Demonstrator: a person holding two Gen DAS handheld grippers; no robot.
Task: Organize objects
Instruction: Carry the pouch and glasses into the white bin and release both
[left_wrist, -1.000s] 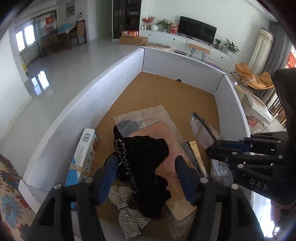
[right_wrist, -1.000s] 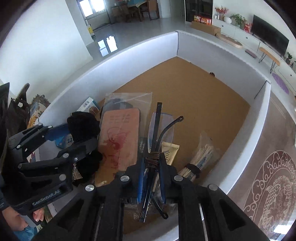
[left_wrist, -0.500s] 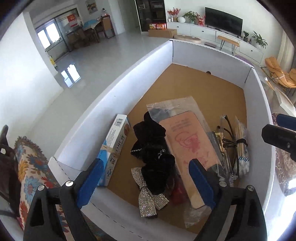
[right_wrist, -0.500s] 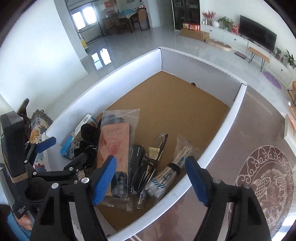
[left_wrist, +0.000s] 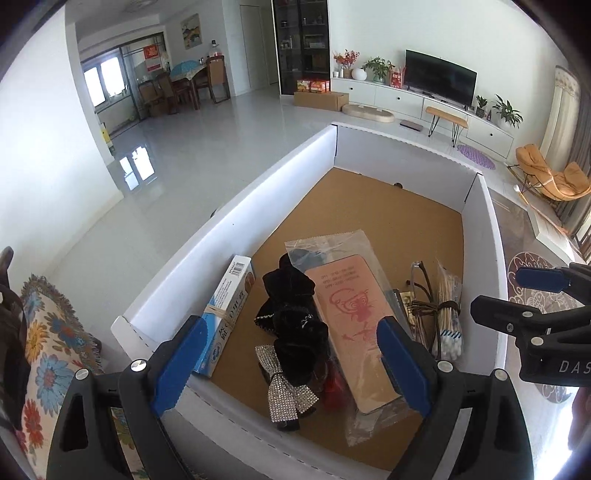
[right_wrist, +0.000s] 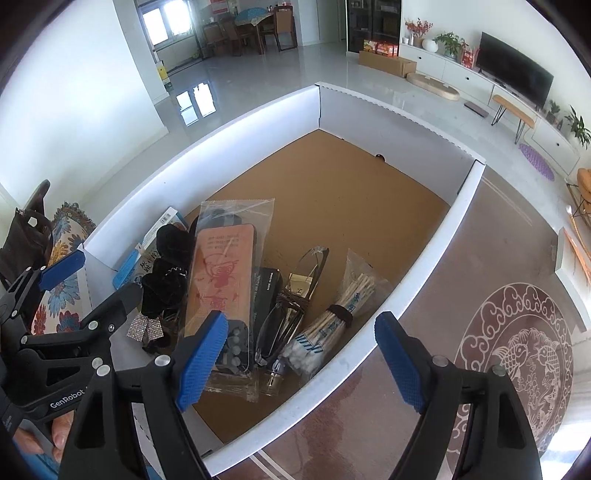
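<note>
Your left claw (left_wrist: 288, 363) is spread wide and holds nothing, hovering over the near wall of the white tray (left_wrist: 280, 173). Working from the left: the blue-and-white box (left_wrist: 227, 319) leans along the left wall, so a low approach there could catch the rim and drag the whole tray. Next, the black velvet hair ties (left_wrist: 295, 321) and the rhinestone bow (left_wrist: 286, 384) lie piled together and touching; pinch one and you will likely lift its neighbour too. The bagged pink card (left_wrist: 352, 325) rests in slick, loose plastic that could slide out of a shallow grip or pull the items it overlaps. Further right, the glasses (right_wrist: 291, 310) lie on a dark case beside the banded cotton swabs (right_wrist: 332, 319); their thin arms may snag, though I cannot tell if they are tangled with anything. Your right claw (right_wrist: 301, 362) is also spread and empty, just above that corner, so descend slowly.
</note>
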